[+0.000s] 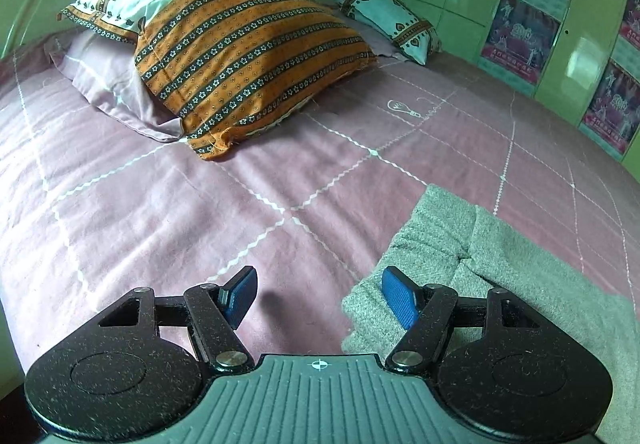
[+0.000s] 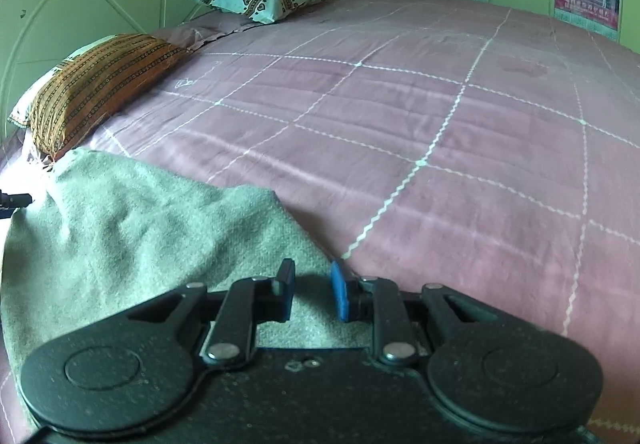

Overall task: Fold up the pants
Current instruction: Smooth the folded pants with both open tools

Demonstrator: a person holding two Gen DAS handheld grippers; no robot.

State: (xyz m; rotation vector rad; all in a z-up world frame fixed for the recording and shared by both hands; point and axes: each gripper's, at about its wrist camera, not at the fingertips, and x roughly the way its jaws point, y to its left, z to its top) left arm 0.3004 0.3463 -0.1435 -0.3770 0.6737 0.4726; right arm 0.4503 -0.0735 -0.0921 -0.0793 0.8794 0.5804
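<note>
The grey pants point(image 1: 472, 268) lie folded flat on the pink checked bedsheet point(image 1: 200, 212), at the lower right of the left wrist view. My left gripper point(image 1: 318, 298) is open and empty; its right pad point(image 1: 398, 296) hangs over the pants' left edge and its left pad is over bare sheet. In the right wrist view the pants point(image 2: 132, 240) fill the lower left. My right gripper point(image 2: 312, 290) is open and empty, just above the pants' right corner.
An orange striped pillow point(image 1: 248, 56) lies on a pink pillow point(image 1: 100, 84) at the head of the bed. A turquoise heart-patterned pillow point(image 1: 384, 20) lies further right. A green wardrobe with posters point(image 1: 532, 16) stands along the bed's far side.
</note>
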